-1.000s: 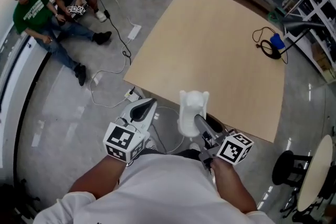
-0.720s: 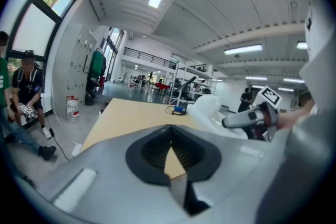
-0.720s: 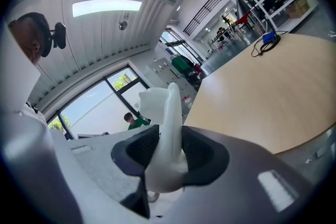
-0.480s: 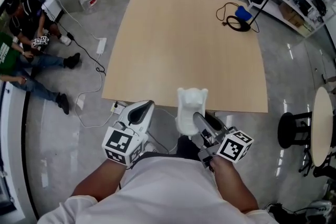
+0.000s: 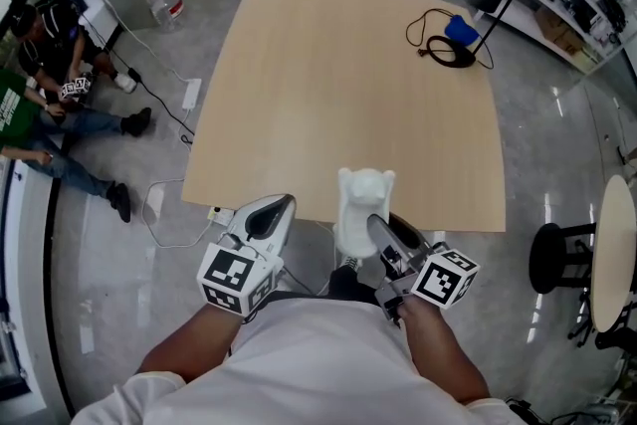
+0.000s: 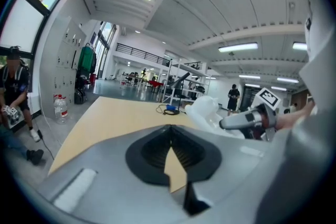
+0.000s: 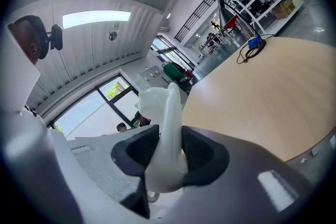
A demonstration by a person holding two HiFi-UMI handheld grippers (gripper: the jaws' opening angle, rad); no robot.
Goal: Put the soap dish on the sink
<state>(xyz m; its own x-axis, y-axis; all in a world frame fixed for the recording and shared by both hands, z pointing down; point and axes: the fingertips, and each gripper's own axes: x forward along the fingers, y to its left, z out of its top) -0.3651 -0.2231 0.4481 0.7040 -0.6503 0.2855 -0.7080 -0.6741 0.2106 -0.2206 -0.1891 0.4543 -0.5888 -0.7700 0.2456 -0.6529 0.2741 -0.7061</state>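
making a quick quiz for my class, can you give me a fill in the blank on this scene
1. The soap dish clamped in the jaws of the right gripper is ____ in colour.
2. The left gripper has ____ between its jaws.
3. At the far corner of the table, a black cable lies by a small ____ object.

Missing words: white; nothing; blue

No writing anywhere is clear enough to read.
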